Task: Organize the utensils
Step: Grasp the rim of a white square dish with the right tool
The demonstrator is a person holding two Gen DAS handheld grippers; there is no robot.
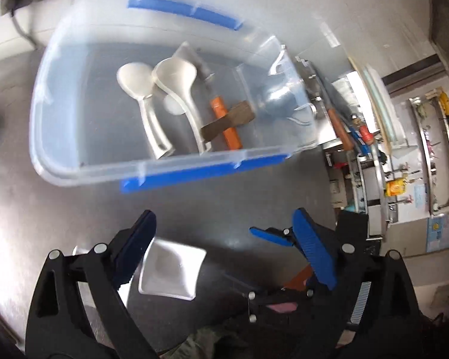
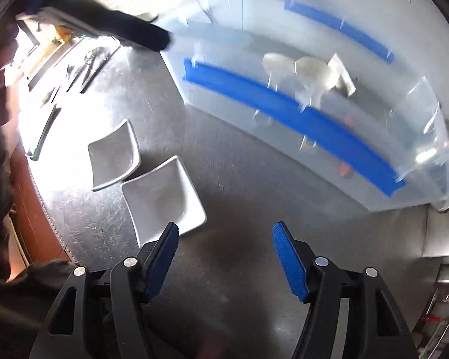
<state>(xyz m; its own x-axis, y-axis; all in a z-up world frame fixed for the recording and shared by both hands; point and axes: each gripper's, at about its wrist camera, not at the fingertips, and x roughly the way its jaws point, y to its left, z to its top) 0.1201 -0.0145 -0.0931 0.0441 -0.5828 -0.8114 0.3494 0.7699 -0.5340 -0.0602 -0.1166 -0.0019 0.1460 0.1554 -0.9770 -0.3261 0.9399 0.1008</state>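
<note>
A clear plastic bin [image 1: 83, 167] with blue rim strips sits on the steel table. It holds two white rice paddles [image 1: 134, 80], a tool with an orange handle [image 1: 226, 125] and a brown-handled tool [image 1: 227, 121]. My left gripper [image 1: 224, 233] is open and empty, above the table short of the bin. The bin also shows in the right wrist view [image 2: 284, 110], blurred, with the white paddles [image 2: 311, 74] inside. My right gripper [image 2: 224, 239] is open and empty over bare table. Part of the right gripper [image 1: 272, 234] shows in the left wrist view.
Two white square dishes [image 2: 161, 197] [image 2: 113, 155] lie on the steel table left of my right gripper; one shows in the left wrist view [image 1: 170, 269]. Metal utensils [image 2: 89, 65] lie at the far left edge. Shelves [image 1: 404, 164] with clutter stand beyond the table's right edge.
</note>
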